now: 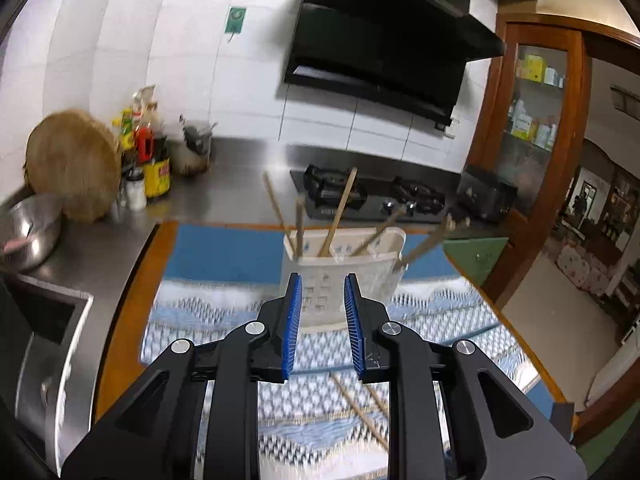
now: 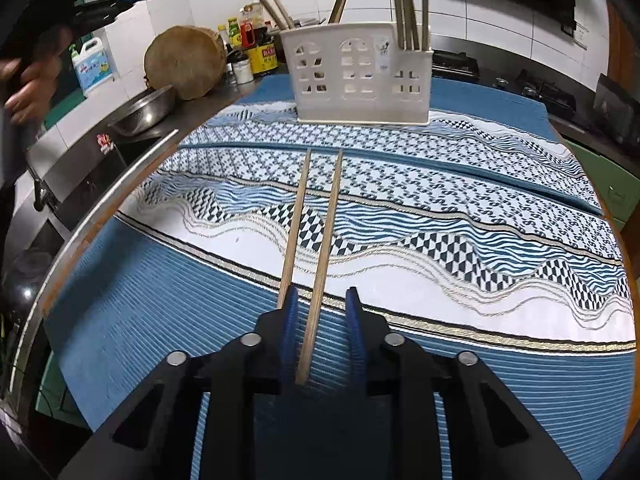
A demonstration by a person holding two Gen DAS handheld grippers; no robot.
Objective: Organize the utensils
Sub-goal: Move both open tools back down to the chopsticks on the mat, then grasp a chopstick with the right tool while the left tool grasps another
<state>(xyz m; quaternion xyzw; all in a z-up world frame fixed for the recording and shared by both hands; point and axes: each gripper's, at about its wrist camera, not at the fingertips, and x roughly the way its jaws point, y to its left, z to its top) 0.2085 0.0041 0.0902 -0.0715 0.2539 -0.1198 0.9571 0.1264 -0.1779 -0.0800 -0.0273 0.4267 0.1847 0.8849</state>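
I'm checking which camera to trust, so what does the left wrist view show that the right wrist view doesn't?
Only the left wrist view shows the black range hood, the wooden-framed cabinet and the left gripper with nothing between its pads. Only the right wrist view shows the right gripper around one of two loose chopsticks, plus a hand. Both show the white utensil holder, patterned mat and round wooden board.
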